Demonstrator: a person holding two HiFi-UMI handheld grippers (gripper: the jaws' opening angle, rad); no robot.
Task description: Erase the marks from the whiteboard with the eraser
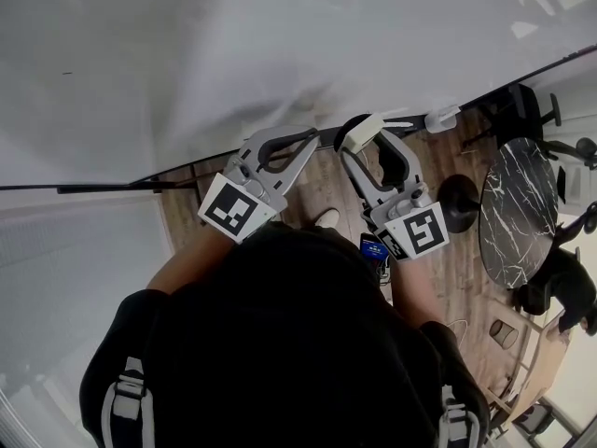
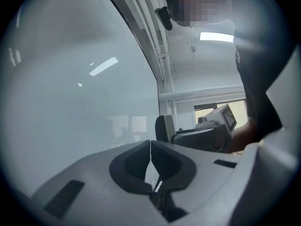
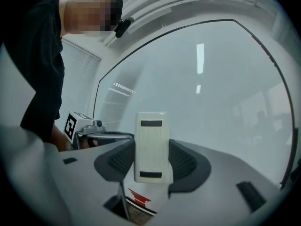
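Note:
The big whiteboard fills the top of the head view; its surface looks white, with only a tiny dark speck far left. My right gripper is shut on the cream eraser, held at the board's lower edge. In the right gripper view the eraser stands upright between the dark pads, facing the whiteboard. My left gripper sits just left of it, shut with nothing in it; its jaws meet before the board.
A black ledge runs along the board's bottom edge, with a small white object near its right end. Below are a wooden floor, a round marble table, a black stand base and dark chairs.

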